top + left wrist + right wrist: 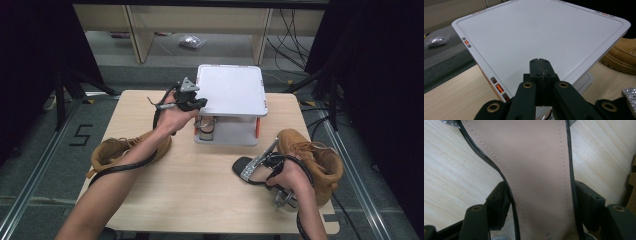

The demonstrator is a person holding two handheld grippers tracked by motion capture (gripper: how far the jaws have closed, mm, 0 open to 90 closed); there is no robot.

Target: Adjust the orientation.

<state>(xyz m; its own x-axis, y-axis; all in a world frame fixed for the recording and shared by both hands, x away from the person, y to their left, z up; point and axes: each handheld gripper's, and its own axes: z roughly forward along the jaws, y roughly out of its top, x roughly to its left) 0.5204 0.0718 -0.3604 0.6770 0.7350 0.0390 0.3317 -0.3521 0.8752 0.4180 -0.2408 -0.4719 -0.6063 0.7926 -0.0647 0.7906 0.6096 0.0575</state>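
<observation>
Sandal (252, 167) sits on the table (200, 200) at your right, just beside a tan boot (312, 157). Your right claw (541, 207) straddles its insole, pads against both edges, gripping it. Your left claw (540, 68) is fully closed on nothing, hovering over the white rack's top shelf (536, 32).

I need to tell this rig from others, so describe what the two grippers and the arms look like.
Both are handheld black tools. The left gripper carries a grey three-cornered plate on top and trails a thick black cable along the forearm. Its black jaws have brass-coloured pivot rivets. The right gripper has black blocky jaws, the same rivets, a black cable and a metallic part at its rear. Both forearms are bare, no sleeves.
</observation>
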